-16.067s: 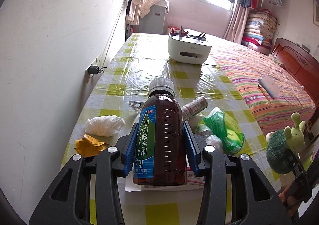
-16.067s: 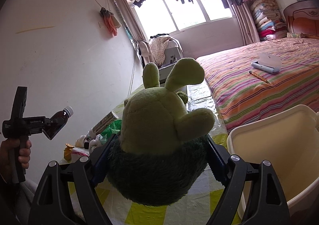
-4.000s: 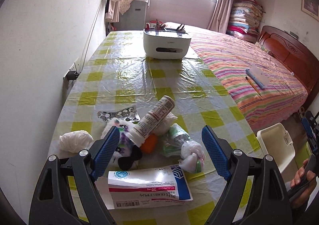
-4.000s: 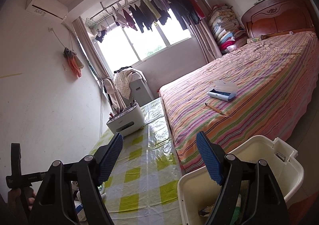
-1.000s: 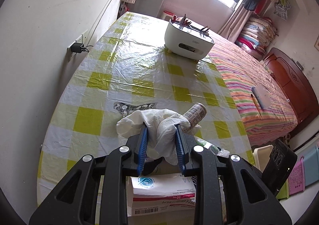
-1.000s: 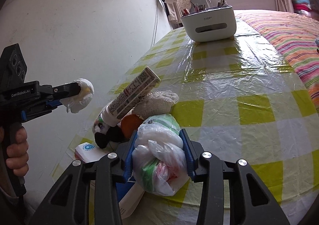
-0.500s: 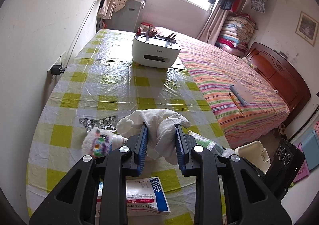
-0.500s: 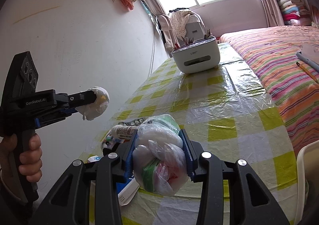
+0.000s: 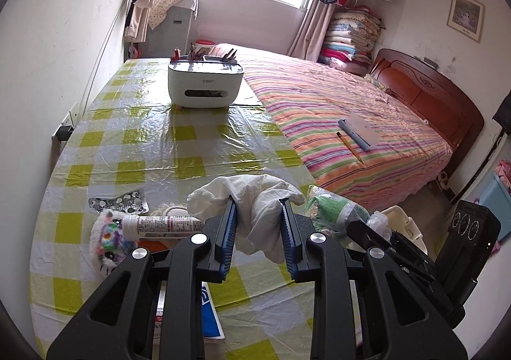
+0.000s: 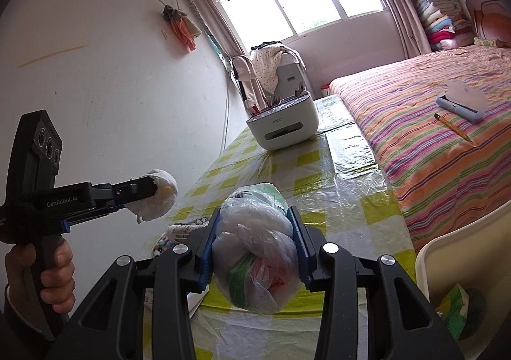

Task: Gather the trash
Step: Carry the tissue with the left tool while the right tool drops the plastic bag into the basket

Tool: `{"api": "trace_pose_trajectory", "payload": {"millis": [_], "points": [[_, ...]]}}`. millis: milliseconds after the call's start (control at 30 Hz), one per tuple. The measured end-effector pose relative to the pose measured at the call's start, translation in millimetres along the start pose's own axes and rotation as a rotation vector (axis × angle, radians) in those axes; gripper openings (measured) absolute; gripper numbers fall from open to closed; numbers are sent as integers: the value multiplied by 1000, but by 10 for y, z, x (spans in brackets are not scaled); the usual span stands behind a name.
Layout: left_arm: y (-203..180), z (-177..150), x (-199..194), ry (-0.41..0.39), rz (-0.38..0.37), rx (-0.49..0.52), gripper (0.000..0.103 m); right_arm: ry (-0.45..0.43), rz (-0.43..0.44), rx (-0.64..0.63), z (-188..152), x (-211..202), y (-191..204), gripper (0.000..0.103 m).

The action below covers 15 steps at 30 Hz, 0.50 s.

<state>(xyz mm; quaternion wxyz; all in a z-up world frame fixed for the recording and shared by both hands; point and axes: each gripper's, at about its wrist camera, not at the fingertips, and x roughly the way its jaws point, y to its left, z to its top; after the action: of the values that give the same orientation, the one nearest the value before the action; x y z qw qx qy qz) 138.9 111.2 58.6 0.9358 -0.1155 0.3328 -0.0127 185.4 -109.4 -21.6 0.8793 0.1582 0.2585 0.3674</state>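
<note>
My left gripper is clamped on a crumpled white tissue, held in the air above the checked tablecloth, on the near side of the white desk organiser. On that gripper's side, seen from my right wrist, the lettering reads "GenRobot.AI". My right gripper is clamped on a knotted clear plastic bag with green and red wrappers bunched inside it, also lifted off the cloth, nearer than the organiser.

The organiser carries a small grey word on its front that I cannot read; pens and pencils stand in its top compartments. Much nearer than it, on the cloth, lie a white tube printed with red text too small to read, a used blister pack, a fluffy toy and a flat medicine box with a blue panel. The cream bin stands off the table's edge, on the bed side of the organiser, with a green plush showing inside.
</note>
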Motion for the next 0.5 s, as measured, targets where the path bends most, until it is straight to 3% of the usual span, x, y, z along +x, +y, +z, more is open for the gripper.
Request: {"api": "trace_pose_trajectory", "payload": {"millis": [500], "points": [[-622,-176,147,35,-69,106,25,-98,-48,60,60,-505,-354,39]]}}
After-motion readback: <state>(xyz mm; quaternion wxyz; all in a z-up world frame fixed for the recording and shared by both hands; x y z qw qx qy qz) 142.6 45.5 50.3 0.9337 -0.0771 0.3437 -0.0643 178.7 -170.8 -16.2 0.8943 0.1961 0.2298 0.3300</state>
